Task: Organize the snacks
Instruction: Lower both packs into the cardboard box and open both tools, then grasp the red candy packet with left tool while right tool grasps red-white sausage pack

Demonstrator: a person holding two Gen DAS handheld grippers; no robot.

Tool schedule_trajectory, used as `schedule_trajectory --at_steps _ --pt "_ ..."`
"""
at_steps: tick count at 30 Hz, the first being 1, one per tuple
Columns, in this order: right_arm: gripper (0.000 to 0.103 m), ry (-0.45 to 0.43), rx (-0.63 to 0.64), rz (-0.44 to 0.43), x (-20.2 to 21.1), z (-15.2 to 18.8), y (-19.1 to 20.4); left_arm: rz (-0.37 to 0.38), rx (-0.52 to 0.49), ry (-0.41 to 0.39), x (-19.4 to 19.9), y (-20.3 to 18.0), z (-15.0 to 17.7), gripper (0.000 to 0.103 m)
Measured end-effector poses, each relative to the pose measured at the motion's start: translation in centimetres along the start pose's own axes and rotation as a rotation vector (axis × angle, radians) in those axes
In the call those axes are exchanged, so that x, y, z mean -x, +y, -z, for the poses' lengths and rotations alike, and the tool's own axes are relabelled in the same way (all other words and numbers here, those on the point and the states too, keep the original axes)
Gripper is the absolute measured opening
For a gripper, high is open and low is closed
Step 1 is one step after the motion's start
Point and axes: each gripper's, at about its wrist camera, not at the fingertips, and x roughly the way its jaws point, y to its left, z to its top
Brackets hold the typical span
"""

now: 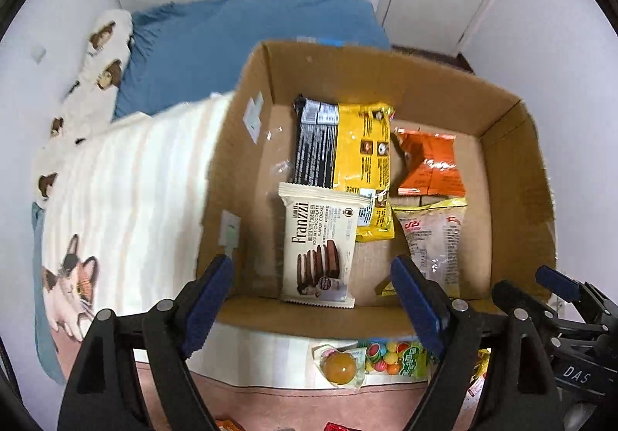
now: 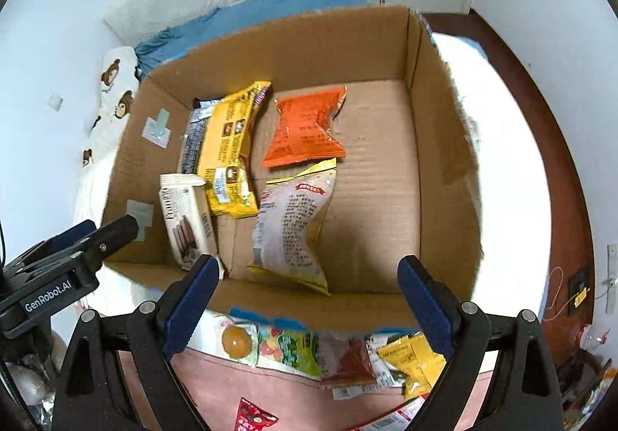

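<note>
An open brown cardboard box [image 2: 444, 145] sits on a bed, and five snack packs lie flat on its floor. At the left, a cream Franzzi yogurt chocolate cookie pack [image 1: 320, 243] lies nearest; its far end overlaps a yellow foil pack [image 1: 365, 168], which in turn covers much of a black-and-silver wrapper [image 1: 313, 145], so only the wrapper's left strip shows. To the right, an orange foil pouch [image 2: 305, 128] lies far, and just near of it lies a pale printed bag with yellow edges [image 2: 291, 222]; the small print on both is too fine to read. The left tool [image 1: 313, 290] hangs above the near wall of the box with its blue-padded fingers spread wide and nothing between them. The right tool [image 2: 309, 286] is likewise wide open and empty. Outside the box, on the bed's pink cover, a clear-wrapped orange jelly cup [image 2: 236, 340] lies beside a green candy bag [image 2: 295, 350]. Further packets to the right are partly hidden behind the right tool, and a red pack is cut off at the bottom edge.
</note>
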Motion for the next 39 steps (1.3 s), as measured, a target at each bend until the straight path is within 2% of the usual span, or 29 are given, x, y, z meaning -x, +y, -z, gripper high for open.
schedule_trajectory --at_steps 7,15,19,23,28,33,37,39 --pt "0.096 -0.102 0.042 0.015 4.3 2.4 1.0 -0.024 -0.03 -0.122 4.2 -0.3 2.3 0.084" --pt "0.096 -0.204 0.046 0.003 9.2 4.8 1.6 -0.008 -0.04 -0.189 8.0 -0.7 4.7 0.084" --pt "0.096 -0.216 0.022 -0.038 10.9 6.3 1.3 0.008 -0.035 -0.203 9.3 -0.7 6.0 0.084" --pt "0.096 -0.184 -0.018 -0.081 11.1 8.3 0.4 0.011 -0.034 -0.184 9.3 -0.7 8.2 0.084" --pt "0.096 -0.078 -0.089 -0.103 7.6 11.0 -2.4 -0.03 -0.084 -0.108 5.9 -1.4 11.1 0.084" --pt "0.096 0.021 -0.184 -0.06 3.3 14.2 -7.0 -0.061 -0.097 0.04 0.6 -1.1 14.1 0.084" --pt "0.096 0.117 -0.32 -0.073 0.1 17.9 -10.9 -0.023 -0.08 0.199 -3.4 -0.7 17.8 0.084" --pt "0.096 0.166 -0.382 -0.081 -1.7 20.1 -12.3 -0.003 -0.077 0.254 -4.6 -0.9 19.5 0.084"
